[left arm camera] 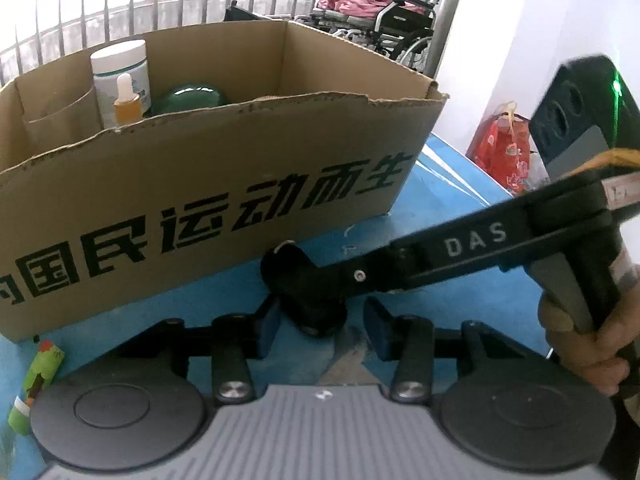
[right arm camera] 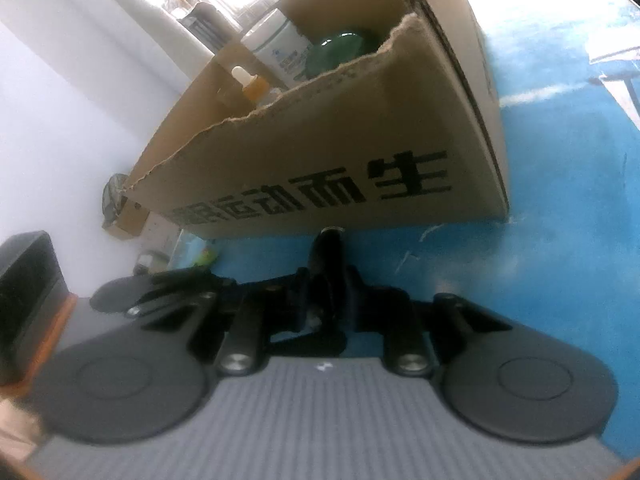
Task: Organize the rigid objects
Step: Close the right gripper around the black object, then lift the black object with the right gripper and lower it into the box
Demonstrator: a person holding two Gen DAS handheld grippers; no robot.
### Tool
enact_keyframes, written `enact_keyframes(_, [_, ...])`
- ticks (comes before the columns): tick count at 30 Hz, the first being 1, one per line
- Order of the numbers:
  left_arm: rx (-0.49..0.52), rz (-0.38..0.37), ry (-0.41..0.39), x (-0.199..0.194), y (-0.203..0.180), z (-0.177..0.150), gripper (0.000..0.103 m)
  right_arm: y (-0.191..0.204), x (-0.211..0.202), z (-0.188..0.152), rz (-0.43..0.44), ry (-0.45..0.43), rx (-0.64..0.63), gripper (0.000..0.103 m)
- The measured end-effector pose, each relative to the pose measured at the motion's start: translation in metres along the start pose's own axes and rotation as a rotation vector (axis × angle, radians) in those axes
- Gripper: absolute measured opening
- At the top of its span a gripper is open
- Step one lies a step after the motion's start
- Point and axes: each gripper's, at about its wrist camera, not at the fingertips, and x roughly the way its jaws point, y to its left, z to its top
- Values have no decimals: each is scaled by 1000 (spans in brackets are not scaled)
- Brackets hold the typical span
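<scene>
A small black cylindrical object (left arm camera: 316, 312) lies on the blue table (left arm camera: 448, 208) right in front of an open cardboard box (left arm camera: 240, 168). My right gripper (left arm camera: 312, 280) reaches in from the right, held by a hand (left arm camera: 580, 336), and is shut on the object. In the right wrist view its fingers (right arm camera: 326, 292) are drawn close around the black object (right arm camera: 328, 248). My left gripper (left arm camera: 322, 330) straddles the same object with a gap at the right pad, so it is open. The box holds a white jar (left arm camera: 120, 68), an amber dropper bottle (left arm camera: 127, 100) and a dark green rounded item (left arm camera: 188, 98).
The box (right arm camera: 320, 140) has a torn front rim and black printed characters. A green packet (left arm camera: 40, 368) lies at the table's left edge. Behind are a railing, a wheelchair (left arm camera: 400, 12) with pink cloth and a red bag (left arm camera: 504, 148) by the white wall.
</scene>
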Motion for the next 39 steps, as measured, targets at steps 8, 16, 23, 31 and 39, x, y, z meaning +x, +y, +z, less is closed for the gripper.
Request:
enact_keyframes(8, [-39, -2, 0, -8, 6, -5, 34, -2, 1, -13, 49, 0, 65, 17])
enact_keyframes(16, [-91, -28, -16, -21, 8, -18, 32, 22, -5, -25, 36, -18, 29, 15])
enact_keyframes(23, [-90, -33, -86, -52, 2, -20, 32, 45, -25, -29, 27, -47, -15, 14])
enact_keyframes(31, [-33, 13, -213, -105, -16, -2, 32, 86, -72, -24, 48, -138, -108, 14])
enact_keyframes(39, [39, 67, -294, -121, -13, 51, 31, 115, -100, 22, 78, -250, -200, 14])
